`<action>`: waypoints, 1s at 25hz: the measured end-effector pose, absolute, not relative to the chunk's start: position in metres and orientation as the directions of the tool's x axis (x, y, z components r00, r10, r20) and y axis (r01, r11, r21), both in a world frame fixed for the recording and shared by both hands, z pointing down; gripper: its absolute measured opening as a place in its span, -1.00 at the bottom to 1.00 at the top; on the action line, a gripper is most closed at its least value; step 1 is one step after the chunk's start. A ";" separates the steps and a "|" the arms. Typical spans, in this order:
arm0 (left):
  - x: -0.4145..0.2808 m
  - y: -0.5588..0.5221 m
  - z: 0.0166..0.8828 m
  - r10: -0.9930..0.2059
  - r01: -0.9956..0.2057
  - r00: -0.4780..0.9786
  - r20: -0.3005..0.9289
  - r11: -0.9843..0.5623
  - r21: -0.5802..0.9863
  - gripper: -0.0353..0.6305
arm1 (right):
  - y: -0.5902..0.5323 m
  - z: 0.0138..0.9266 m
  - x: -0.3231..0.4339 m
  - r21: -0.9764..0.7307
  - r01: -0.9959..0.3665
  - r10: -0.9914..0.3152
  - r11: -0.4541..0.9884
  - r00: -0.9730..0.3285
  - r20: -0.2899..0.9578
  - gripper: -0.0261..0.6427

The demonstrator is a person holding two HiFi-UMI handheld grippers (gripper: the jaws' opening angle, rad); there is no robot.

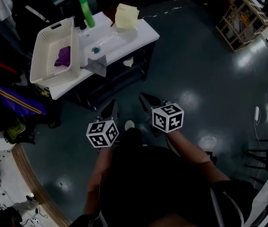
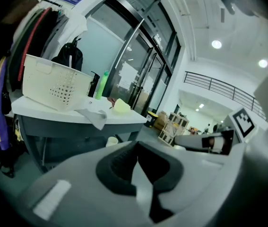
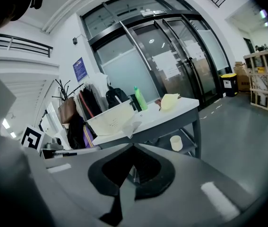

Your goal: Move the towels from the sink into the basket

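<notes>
Head view: both forearms are held forward and low, with left gripper (image 1: 110, 109) and right gripper (image 1: 149, 100) side by side, well short of the sink (image 1: 124, 39). Both jaw pairs are pressed together, nothing between. A grey towel (image 1: 97, 65) is draped over the sink's front edge; a yellow towel (image 1: 126, 16) apparently lies at its far corner. A purple towel (image 1: 63, 56) in the basket (image 1: 41, 44) is seen only from the head view; the basket wall hides it in the gripper views.

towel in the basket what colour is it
Purple. The towel lying in the white basket shows best in the head view.
</notes>
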State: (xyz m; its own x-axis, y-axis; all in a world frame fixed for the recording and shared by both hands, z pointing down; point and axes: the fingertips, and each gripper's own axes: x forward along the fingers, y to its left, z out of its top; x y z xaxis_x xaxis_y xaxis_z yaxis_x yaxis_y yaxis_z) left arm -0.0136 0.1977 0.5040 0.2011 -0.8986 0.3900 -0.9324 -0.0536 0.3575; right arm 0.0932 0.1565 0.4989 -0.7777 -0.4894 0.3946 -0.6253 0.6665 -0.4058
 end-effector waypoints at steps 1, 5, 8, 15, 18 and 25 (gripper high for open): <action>-0.019 0.192 0.504 -0.899 -0.933 0.197 0.390 -0.049 0.357 -0.88 | 0.151 0.498 0.089 -0.403 -0.623 -0.487 0.671 -0.780 0.394 -0.94; -0.037 0.168 0.501 -0.904 -0.935 0.184 0.387 -0.040 0.352 -0.88 | 0.126 0.492 0.072 -0.395 -0.619 -0.485 0.679 -0.782 0.392 -0.94; -0.049 0.154 0.502 -0.904 -0.937 0.177 0.388 -0.035 0.347 -0.88 | 0.110 0.494 0.061 -0.395 -0.621 -0.485 0.677 -0.780 0.396 -0.94; -0.082 0.125 0.511 -0.907 -0.937 0.155 0.392 -0.009 0.349 -0.88 | 0.086 0.500 0.031 -0.389 -0.610 -0.462 0.690 -0.786 0.411 -0.94; -0.092 0.112 0.515 -0.902 -0.937 0.160 0.401 -0.012 0.348 -0.88 | 0.072 0.502 0.023 -0.389 -0.618 -0.465 0.684 -0.779 0.420 -0.94; -0.116 0.086 0.523 -0.889 -0.945 0.161 0.429 -0.014 0.327 -0.79 | 0.042 0.501 -0.005 -0.382 -0.620 -0.466 0.685 -0.776 0.425 -0.94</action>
State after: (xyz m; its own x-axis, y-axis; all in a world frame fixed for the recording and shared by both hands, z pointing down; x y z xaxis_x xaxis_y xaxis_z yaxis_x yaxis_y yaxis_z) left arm -0.1162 0.0861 0.5228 0.1610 -0.8890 0.4287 -0.9450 -0.0136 0.3267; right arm -0.0052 0.0416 0.5010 -0.7763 -0.4659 0.4246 -0.6202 0.6849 -0.3824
